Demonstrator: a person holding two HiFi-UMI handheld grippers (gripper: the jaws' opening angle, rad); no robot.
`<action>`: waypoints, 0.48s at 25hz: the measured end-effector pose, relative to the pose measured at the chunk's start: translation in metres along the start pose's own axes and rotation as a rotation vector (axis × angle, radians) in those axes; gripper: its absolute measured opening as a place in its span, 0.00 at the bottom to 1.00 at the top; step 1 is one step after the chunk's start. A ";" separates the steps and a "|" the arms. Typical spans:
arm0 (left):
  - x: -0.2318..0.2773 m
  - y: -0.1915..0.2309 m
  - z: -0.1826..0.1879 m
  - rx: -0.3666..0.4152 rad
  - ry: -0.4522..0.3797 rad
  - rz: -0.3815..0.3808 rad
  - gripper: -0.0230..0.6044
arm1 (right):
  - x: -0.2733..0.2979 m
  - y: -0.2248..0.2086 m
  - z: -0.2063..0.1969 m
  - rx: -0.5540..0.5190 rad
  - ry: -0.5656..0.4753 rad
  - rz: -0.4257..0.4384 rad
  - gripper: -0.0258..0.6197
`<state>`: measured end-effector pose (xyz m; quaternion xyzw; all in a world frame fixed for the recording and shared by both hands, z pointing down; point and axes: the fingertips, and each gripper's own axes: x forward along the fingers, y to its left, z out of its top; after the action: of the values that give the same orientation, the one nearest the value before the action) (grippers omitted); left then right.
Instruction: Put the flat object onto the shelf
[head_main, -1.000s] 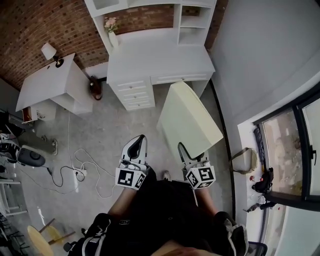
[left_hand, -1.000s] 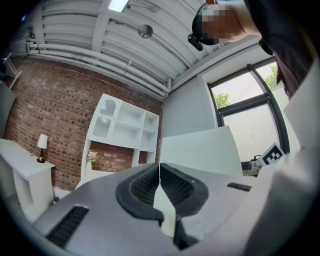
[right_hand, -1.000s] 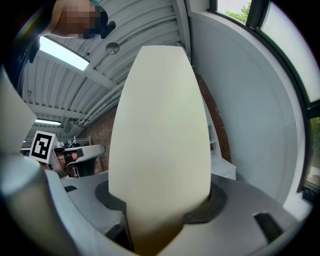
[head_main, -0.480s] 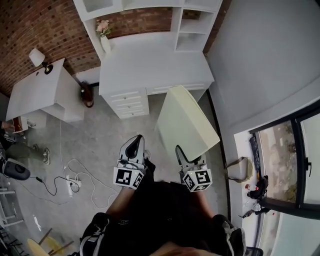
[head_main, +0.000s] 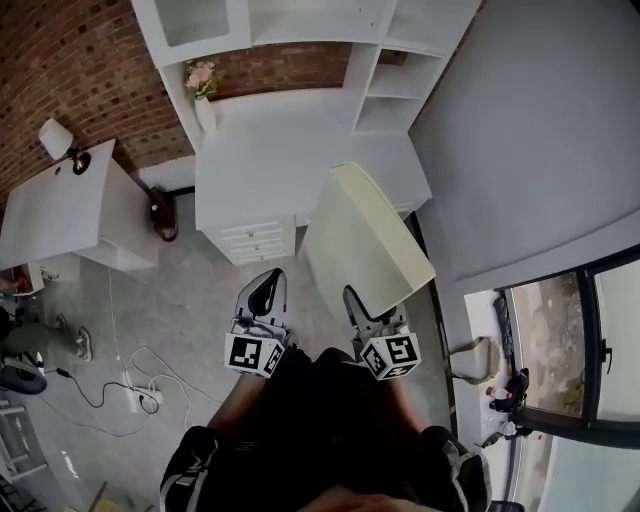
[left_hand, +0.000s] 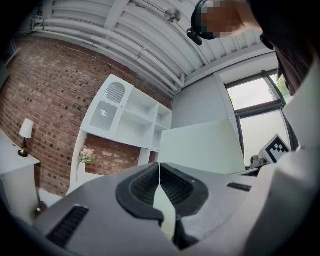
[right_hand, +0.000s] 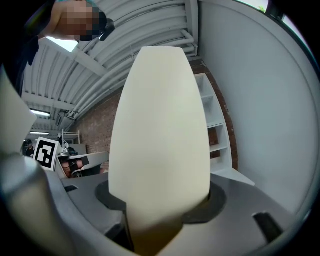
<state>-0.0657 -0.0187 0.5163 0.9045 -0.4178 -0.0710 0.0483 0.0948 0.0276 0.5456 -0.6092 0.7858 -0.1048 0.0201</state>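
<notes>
Cream flat panel (head_main: 365, 240) is up in the air at the desk's (head_main: 270, 170) front right corner. Its rounded far edge reaches over the desk top, short of the open cubbies of the shelf unit (head_main: 400, 80); the grey wall (head_main: 530, 150) is near on its right and bare desk top lies to its left. The right gripper (head_main: 358, 300) clamps the panel's near end between both pads, so the long axis runs straight out from the jaws, away from the person toward desk and shelves. The left gripper (head_main: 265, 290) sits just beside it, jaws pressed together on nothing, clear of the panel.
</notes>
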 end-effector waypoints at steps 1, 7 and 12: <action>0.005 0.007 0.000 -0.005 0.000 0.008 0.06 | 0.009 -0.002 0.000 0.003 0.009 0.005 0.48; 0.034 0.058 -0.011 -0.030 0.051 0.078 0.06 | 0.075 -0.018 0.004 -0.006 0.046 0.035 0.48; 0.081 0.086 -0.013 -0.005 0.045 0.134 0.06 | 0.136 -0.052 0.014 -0.034 0.038 0.078 0.48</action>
<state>-0.0757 -0.1355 0.5344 0.8756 -0.4762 -0.0483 0.0648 0.1118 -0.1178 0.5549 -0.5761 0.8110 -0.1022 -0.0012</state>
